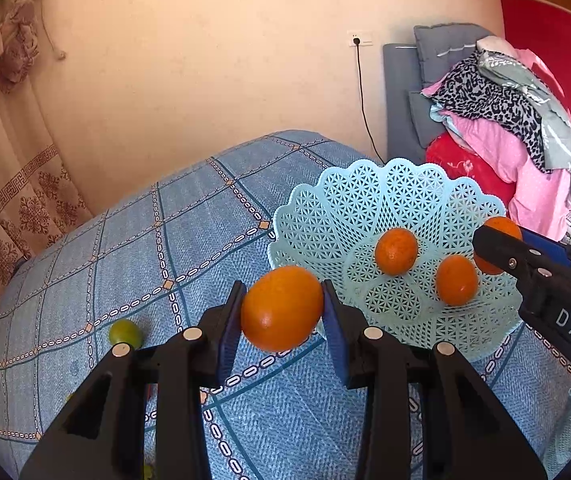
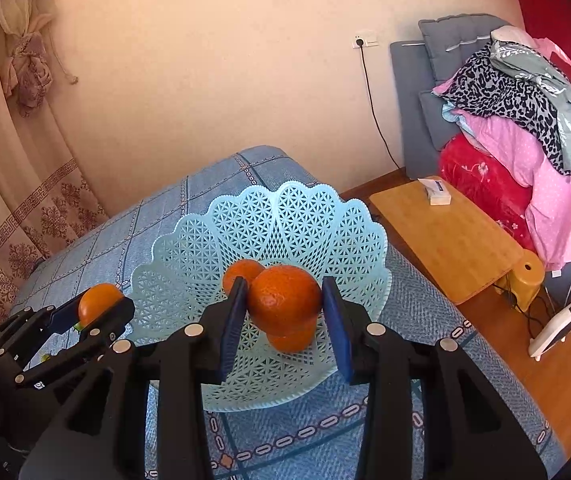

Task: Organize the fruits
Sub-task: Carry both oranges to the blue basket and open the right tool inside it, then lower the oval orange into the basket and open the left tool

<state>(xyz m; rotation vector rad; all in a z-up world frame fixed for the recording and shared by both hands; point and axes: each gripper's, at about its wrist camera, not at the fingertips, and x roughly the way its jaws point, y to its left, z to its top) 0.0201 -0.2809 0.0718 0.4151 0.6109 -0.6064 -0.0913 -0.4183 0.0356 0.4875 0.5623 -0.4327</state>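
Observation:
My left gripper (image 1: 283, 312) is shut on an orange (image 1: 281, 308) and holds it above the blue cloth, just left of the light blue lattice basket (image 1: 325, 216). Two oranges (image 1: 396, 251) (image 1: 456, 280) lie in the basket. My right gripper (image 2: 284, 307) is shut on another orange (image 2: 284, 300) and holds it over the basket (image 2: 189, 248). It also shows at the right of the left wrist view (image 1: 497, 250). The left gripper with its orange (image 2: 99, 304) shows at the left of the right wrist view. A green fruit (image 1: 125, 333) lies on the cloth.
The blue checked cloth (image 1: 125, 260) covers the table. A small wooden table (image 2: 445, 240) with a white box (image 2: 437, 192) stands to the right. A pile of clothes (image 2: 525, 120) lies on a grey seat. A white device (image 2: 561, 324) stands on the floor.

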